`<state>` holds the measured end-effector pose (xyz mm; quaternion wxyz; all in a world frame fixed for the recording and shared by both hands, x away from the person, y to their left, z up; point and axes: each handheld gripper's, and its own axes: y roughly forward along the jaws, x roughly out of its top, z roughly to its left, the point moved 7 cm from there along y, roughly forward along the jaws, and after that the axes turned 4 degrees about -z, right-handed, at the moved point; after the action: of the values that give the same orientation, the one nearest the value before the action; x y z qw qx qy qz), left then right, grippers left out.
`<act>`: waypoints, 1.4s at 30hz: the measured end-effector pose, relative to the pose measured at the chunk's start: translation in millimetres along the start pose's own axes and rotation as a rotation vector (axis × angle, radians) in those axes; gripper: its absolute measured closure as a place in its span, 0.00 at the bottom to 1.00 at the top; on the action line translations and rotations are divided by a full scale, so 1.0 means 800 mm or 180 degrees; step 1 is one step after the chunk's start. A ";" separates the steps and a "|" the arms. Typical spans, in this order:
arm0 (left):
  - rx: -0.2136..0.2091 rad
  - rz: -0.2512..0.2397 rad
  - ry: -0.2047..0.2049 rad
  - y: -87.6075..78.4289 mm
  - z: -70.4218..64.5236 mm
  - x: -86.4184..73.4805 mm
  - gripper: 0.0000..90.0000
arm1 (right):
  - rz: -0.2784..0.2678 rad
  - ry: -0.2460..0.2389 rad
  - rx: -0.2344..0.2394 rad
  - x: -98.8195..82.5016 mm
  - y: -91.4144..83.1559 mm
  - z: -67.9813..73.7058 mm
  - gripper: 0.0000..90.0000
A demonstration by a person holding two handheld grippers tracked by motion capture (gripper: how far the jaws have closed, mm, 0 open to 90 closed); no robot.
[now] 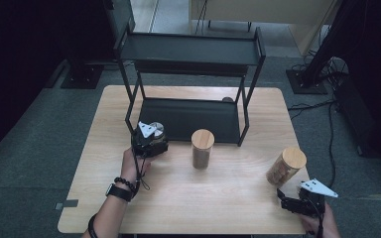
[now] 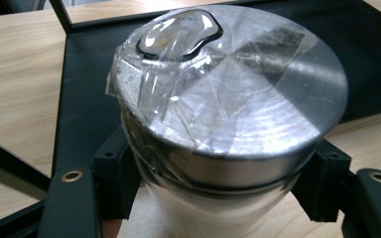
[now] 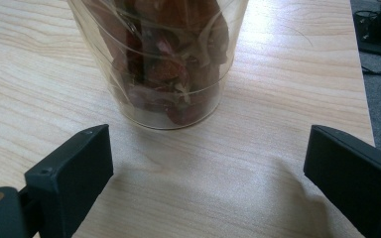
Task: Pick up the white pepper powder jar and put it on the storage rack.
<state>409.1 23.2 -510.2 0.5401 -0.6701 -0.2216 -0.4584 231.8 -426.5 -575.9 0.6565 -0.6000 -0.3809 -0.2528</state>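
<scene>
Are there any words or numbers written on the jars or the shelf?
None: no words or numbers can be read.
The metal-lidded jar bears clear tape, no print.
The two wooden-lidded jars show no labels.
The black shelf is plain.

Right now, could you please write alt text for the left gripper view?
The left gripper is shut on a jar with a metal lid. Clear tape covers part of the lid. Behind the jar lie the black shelf tray and the wooden table.
</scene>
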 end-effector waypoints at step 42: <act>0.0258 0.0060 0.0037 0.063 0.017 0.045 0.35 | -0.0015 0.0000 0.0030 0.000 -0.001 0.001 0.05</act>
<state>471.7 12.8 -505.7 0.5724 -0.6471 -0.2305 -0.4478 231.2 -425.9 -575.4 0.6587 -0.5960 -0.3835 -0.2526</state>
